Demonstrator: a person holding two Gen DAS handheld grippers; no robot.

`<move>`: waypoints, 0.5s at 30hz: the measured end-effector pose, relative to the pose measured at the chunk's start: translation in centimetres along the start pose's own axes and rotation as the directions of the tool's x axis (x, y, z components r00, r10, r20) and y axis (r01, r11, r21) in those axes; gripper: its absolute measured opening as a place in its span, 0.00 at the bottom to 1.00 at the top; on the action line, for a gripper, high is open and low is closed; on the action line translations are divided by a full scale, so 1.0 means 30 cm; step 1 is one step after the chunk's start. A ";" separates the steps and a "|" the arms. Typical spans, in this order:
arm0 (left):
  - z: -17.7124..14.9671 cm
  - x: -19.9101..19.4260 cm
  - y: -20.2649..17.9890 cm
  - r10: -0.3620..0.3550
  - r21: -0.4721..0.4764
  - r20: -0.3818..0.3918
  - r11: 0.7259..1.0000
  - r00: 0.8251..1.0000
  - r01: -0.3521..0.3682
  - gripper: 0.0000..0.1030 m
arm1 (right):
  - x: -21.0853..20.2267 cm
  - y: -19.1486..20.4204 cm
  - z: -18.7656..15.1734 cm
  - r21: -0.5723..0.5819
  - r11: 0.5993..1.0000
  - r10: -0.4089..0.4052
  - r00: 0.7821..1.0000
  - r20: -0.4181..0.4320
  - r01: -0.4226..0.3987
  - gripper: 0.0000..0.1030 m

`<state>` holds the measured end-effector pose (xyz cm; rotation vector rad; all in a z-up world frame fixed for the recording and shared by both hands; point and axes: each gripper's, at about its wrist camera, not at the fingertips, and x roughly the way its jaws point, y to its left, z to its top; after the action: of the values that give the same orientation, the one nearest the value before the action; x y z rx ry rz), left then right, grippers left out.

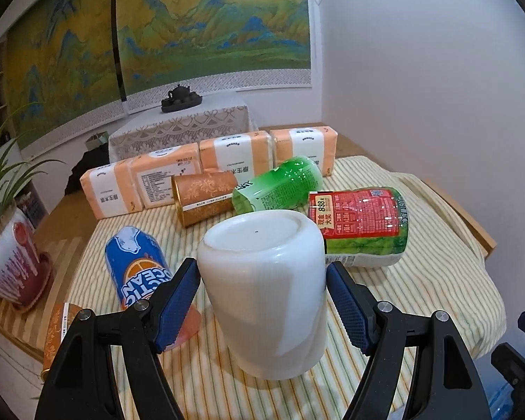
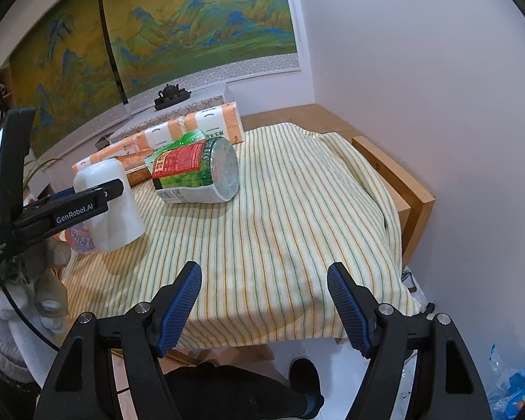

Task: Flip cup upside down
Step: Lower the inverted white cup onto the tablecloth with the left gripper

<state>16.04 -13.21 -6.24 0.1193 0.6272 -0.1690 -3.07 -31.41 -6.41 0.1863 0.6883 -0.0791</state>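
The cup [image 1: 266,294] already stands bottom-up on the striped cloth [image 2: 297,217]. The left tool [image 1: 262,301] sits wide around it, maybe touching. The right tool [image 2: 264,306] is wide, holding nothing.

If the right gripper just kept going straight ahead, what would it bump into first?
Probably the striped cloth on the table: the open right gripper points over bare cloth. The red and green bottle lies further ahead and to the left, though depth is hard to judge.
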 end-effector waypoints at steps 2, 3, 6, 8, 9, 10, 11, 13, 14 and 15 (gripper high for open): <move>-0.005 -0.001 -0.002 0.002 0.003 0.012 1.000 1.000 -0.002 0.75 | 0.001 0.002 0.002 0.000 1.000 0.001 1.000 0.001 -0.001 0.69; -0.007 0.001 -0.002 0.000 0.003 0.017 1.000 1.000 0.000 0.75 | 0.000 0.004 0.001 -0.002 1.000 -0.001 1.000 0.002 0.001 0.69; -0.015 0.003 0.001 0.001 0.003 0.031 1.000 1.000 -0.001 0.75 | -0.006 0.014 0.001 -0.011 1.000 -0.009 1.000 0.009 0.009 0.69; -0.020 0.003 0.004 -0.001 -0.001 0.039 1.000 0.999 0.001 0.75 | -0.009 0.016 0.000 -0.014 1.000 -0.009 1.000 0.010 0.009 0.69; -0.024 0.004 0.006 -0.004 -0.005 0.041 1.000 0.999 0.004 0.75 | -0.013 0.018 0.000 -0.014 1.000 -0.011 1.000 0.011 0.011 0.69; -0.028 0.003 0.008 -0.006 -0.009 0.040 1.000 0.999 0.007 0.75 | -0.015 0.018 0.000 -0.013 1.000 -0.011 1.000 0.012 0.011 0.69; -0.031 0.003 0.009 -0.008 -0.010 0.040 1.000 0.999 0.008 0.75 | -0.018 0.017 0.000 -0.012 1.000 -0.012 1.000 0.013 0.013 0.69; -0.042 0.003 0.010 -0.012 -0.008 0.036 1.000 0.999 0.013 0.75 | -0.024 0.013 0.001 -0.007 1.000 -0.015 1.000 0.014 0.015 0.69; -0.047 0.004 0.009 -0.017 -0.009 0.029 1.000 0.999 0.017 0.75 | -0.027 0.012 0.001 -0.004 1.000 -0.015 1.000 0.015 0.015 0.69; -0.049 0.008 0.009 -0.026 -0.008 0.019 1.000 0.999 0.026 0.75 | -0.030 0.010 0.001 -0.001 1.000 -0.015 1.000 0.015 0.015 0.69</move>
<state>15.44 -12.74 -7.54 0.1016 0.6108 -0.1922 -3.72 -31.09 -5.78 0.1791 0.6744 -0.0941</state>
